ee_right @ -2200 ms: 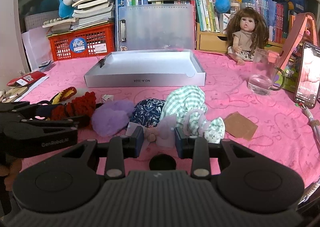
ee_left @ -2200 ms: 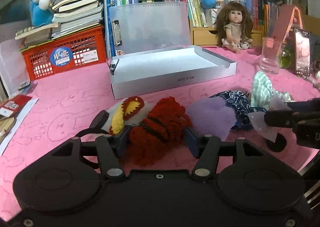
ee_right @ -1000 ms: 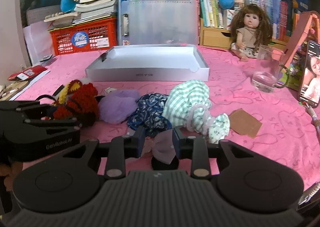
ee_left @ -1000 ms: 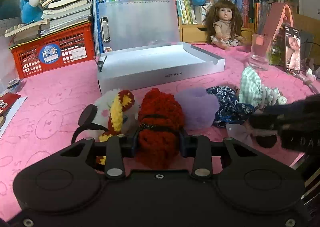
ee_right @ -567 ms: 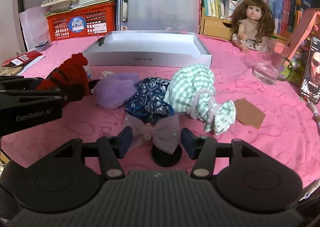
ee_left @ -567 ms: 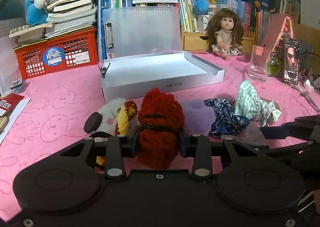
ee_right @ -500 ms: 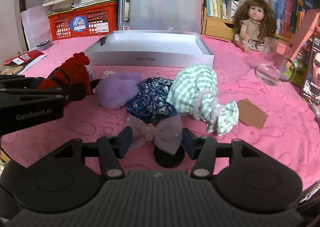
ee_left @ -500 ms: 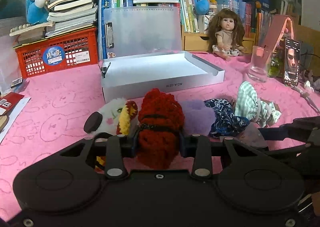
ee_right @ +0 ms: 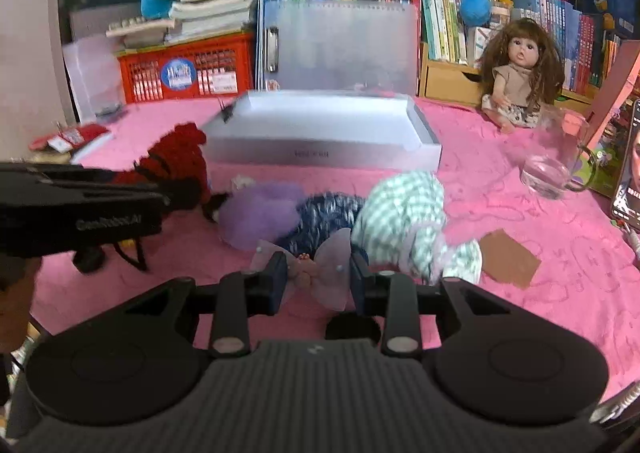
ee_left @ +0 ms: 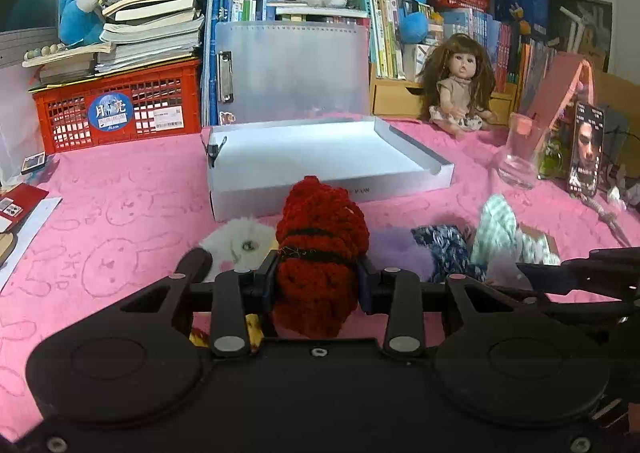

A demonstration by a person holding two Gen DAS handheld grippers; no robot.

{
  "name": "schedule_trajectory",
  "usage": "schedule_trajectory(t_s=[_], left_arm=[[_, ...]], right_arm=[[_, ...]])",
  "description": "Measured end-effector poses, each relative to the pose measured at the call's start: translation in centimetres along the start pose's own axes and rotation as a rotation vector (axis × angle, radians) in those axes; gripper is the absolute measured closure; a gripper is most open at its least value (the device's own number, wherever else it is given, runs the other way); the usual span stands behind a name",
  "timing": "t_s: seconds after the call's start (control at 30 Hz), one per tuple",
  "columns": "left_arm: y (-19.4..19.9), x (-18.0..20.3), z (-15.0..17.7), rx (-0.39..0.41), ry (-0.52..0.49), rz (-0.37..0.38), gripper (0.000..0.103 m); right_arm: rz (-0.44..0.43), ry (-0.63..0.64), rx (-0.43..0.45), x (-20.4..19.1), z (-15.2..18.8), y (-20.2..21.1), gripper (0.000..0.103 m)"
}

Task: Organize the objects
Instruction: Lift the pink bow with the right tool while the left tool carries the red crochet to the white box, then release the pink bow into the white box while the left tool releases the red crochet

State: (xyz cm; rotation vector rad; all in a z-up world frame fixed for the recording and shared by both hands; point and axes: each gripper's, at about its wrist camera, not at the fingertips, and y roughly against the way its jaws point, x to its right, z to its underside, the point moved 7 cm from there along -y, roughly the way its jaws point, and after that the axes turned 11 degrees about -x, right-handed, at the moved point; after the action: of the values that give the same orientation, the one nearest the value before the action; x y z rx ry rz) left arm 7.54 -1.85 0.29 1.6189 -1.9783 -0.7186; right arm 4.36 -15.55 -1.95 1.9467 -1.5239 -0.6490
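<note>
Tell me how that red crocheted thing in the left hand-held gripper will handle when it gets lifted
The red crocheted piece looks soft and probably light: it bulges around the left hand-held gripper where the pads pinch it. It will likely sag rather than hold shape, since yarn hangs below the grip. Slipping seems unlikely given the nubby yarn, but a dangling loop might snag the white fluffy item beside it.

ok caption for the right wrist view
Right gripper closing on a pale bow, white tray beyond.
</note>
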Motion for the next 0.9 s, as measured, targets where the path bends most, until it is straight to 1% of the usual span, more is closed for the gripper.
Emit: schedule_trajectory(t_s=[0.23, 0.47, 0.6, 0.73, 0.9], left_arm=[[-0.9, -1.1, -3.5, 0.009, 0.027, 0.008, 0.068], [-3.0, -1.9, -7.2, 0.001, 0.053, 0.027, 0.068], [-4.8, -2.5, -9.1, -0.019, 0.074, 0.034, 0.068], [-6.6, -3.2, -11.1, -0.034, 0.090, 0.035, 0.068], [-9.0, -3.9, -13.3, -0.057, 0.105, 0.020, 0.068]], right_arm=[[-0.024, -0.041, 0.045, 1.5, -3.3, 0.4, 0.066], [-0.027, -0.054, 0.069, 2.8, -7.2, -0.8, 0.066], [-0.039, -0.059, 0.059, 3.4, -9.5, -2.1, 0.066], [-0.059, -0.094, 0.041, 4.6, -11.8, -3.7, 0.066], [-0.063, -0.114, 0.015, 5.7, -14.3, -6.0, 0.066]])
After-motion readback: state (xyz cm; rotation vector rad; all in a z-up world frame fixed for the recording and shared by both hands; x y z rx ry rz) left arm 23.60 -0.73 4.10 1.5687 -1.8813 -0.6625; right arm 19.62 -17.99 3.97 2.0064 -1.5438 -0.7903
